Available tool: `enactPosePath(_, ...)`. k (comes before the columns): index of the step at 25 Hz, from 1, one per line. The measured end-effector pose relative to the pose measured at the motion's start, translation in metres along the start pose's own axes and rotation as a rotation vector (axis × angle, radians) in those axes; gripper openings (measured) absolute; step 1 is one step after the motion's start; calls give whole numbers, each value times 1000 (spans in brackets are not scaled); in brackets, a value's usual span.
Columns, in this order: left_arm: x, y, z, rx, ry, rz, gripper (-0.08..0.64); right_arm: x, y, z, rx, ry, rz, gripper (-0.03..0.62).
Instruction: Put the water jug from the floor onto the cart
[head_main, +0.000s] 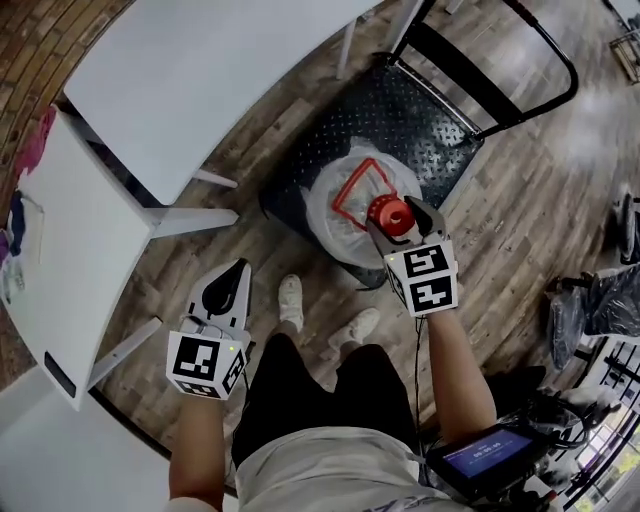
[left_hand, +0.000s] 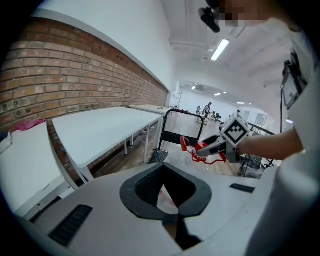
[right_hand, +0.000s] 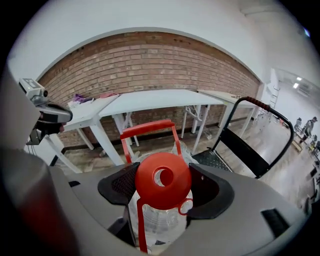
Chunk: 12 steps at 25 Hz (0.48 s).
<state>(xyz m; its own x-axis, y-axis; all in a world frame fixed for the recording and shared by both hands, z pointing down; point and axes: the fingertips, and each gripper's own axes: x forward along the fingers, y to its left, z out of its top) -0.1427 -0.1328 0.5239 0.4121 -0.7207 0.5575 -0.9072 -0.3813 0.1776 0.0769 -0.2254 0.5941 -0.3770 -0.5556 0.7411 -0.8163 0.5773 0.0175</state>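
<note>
The clear water jug (head_main: 345, 200), with a red cap (head_main: 392, 214) and a raised red handle (head_main: 360, 190), is over the near corner of the black cart (head_main: 400, 120). Whether it rests on the deck I cannot tell. My right gripper (head_main: 397, 219) is shut on the jug's neck just under the cap. The right gripper view shows the cap (right_hand: 163, 180) wedged between the pads (right_hand: 120, 186). My left gripper (head_main: 238, 275) hangs to the left over the floor, shut and holding nothing. The left gripper view shows the left gripper (left_hand: 165, 195), and beyond it the red cap (left_hand: 205, 147) in front of the cart's handle bar (left_hand: 182, 114).
Two white tables (head_main: 200, 80) (head_main: 70, 280) stand left of the cart along a brick wall (right_hand: 150, 65). The cart's black push bar (head_main: 500, 80) rises at its far end. The person's shoes (head_main: 290, 300) stand on the wood floor just in front of the cart. A screen device (head_main: 485, 455) sits lower right.
</note>
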Motion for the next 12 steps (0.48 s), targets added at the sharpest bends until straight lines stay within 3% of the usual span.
enactPosePath(6, -19, 24, -10, -28, 8, 24, 0, 69, 47, 31, -83, 16, 77, 304)
enactPosePath(12, -31, 39, -18, -60, 13, 57, 0, 122, 69, 39, -90, 47, 105, 304)
